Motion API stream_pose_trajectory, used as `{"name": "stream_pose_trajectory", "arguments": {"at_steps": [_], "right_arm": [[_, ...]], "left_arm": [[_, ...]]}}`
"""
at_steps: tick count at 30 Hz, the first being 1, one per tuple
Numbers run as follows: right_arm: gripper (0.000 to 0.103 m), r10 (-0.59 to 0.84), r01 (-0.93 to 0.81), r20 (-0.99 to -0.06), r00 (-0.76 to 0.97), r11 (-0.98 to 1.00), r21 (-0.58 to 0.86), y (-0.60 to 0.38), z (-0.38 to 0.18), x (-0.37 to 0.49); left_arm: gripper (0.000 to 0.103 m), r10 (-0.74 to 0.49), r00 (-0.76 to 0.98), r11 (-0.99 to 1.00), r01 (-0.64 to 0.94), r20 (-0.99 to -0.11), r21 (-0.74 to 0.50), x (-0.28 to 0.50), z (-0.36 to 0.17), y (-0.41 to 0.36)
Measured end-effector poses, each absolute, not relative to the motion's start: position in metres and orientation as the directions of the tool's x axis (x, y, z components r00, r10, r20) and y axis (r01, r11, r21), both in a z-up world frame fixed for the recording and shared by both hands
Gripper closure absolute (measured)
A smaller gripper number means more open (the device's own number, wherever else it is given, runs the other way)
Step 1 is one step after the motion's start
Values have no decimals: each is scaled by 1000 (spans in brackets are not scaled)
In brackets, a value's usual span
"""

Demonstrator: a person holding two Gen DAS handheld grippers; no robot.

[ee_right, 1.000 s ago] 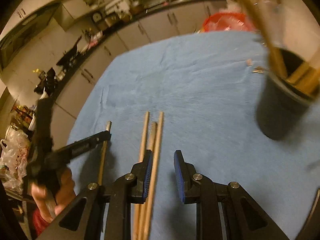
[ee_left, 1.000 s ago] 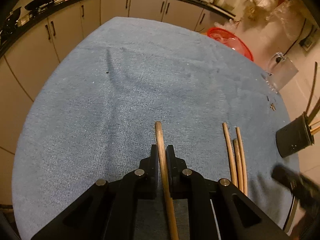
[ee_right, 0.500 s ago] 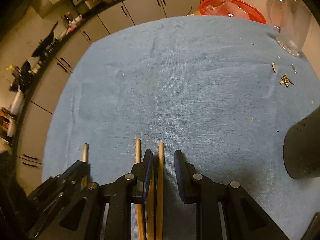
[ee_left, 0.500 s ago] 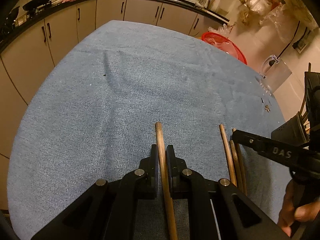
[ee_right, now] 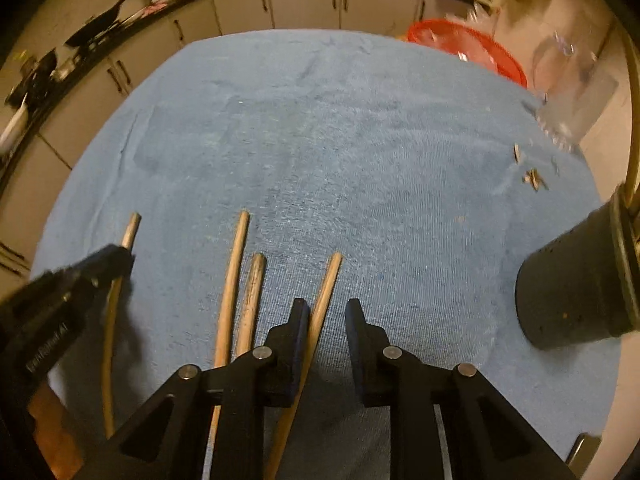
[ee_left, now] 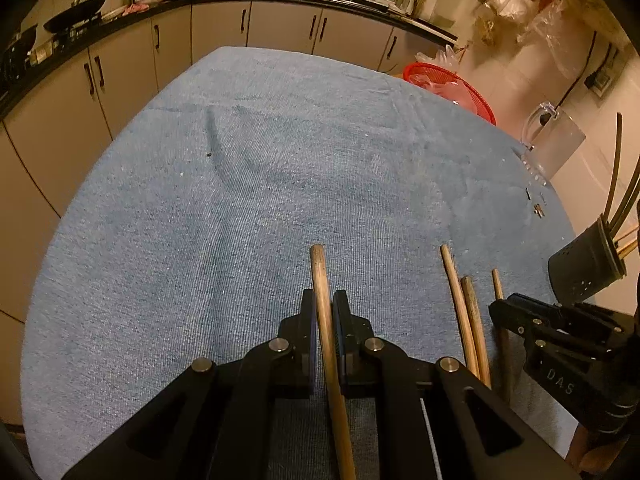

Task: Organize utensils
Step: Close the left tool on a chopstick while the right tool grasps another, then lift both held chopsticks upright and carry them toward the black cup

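Observation:
My left gripper (ee_left: 323, 300) is shut on a wooden chopstick (ee_left: 320, 268) that lies along the blue cloth (ee_left: 240, 200). To its right lie three more chopsticks (ee_right: 234, 272). My right gripper (ee_right: 326, 312) is down over the rightmost chopstick (ee_right: 330, 276). Its jaws are closing: the stick rests against the left pad and a gap shows at the right pad. A black utensil holder (ee_right: 576, 284) with several sticks in it stands at the right edge of the table. In the right wrist view the left gripper (ee_right: 124, 254) shows at the left.
A red basket (ee_left: 452, 88) and a clear glass pitcher (ee_left: 554, 144) stand at the far right of the table. Small scraps (ee_left: 538, 208) lie near the pitcher. Kitchen cabinets (ee_left: 280, 28) run behind the table.
The right gripper has swung away from the black holder and come down over the loose chopsticks, and its jaws have narrowed around the rightmost one. The left gripper has kept still with its chopstick.

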State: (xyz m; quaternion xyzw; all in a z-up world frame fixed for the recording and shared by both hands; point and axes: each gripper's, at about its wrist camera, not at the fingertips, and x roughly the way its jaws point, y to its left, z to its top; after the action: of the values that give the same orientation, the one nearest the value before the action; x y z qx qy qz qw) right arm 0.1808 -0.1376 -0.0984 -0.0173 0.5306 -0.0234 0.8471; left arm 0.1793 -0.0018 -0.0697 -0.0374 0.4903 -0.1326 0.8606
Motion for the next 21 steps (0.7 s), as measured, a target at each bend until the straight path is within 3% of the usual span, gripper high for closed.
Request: {"name": "stream_pose_trajectory", "arguments": {"at_steps": [4,9,21], "right_arm": [[95,16,26,-893,450,999,31,-144,-95,178],[97,142,34,-833,535,981,189,-154,-73,158],[97,144,24,-615,775,966,257,-171,3,72]], "left_arm": [[95,-310,478,948,219,-822,-230,177,-69,-1],[96,-373,496,925,262,-784,-274,172,-60,-1],[96,-458,555,888,326,-695,-325,146,-20,6]]}}
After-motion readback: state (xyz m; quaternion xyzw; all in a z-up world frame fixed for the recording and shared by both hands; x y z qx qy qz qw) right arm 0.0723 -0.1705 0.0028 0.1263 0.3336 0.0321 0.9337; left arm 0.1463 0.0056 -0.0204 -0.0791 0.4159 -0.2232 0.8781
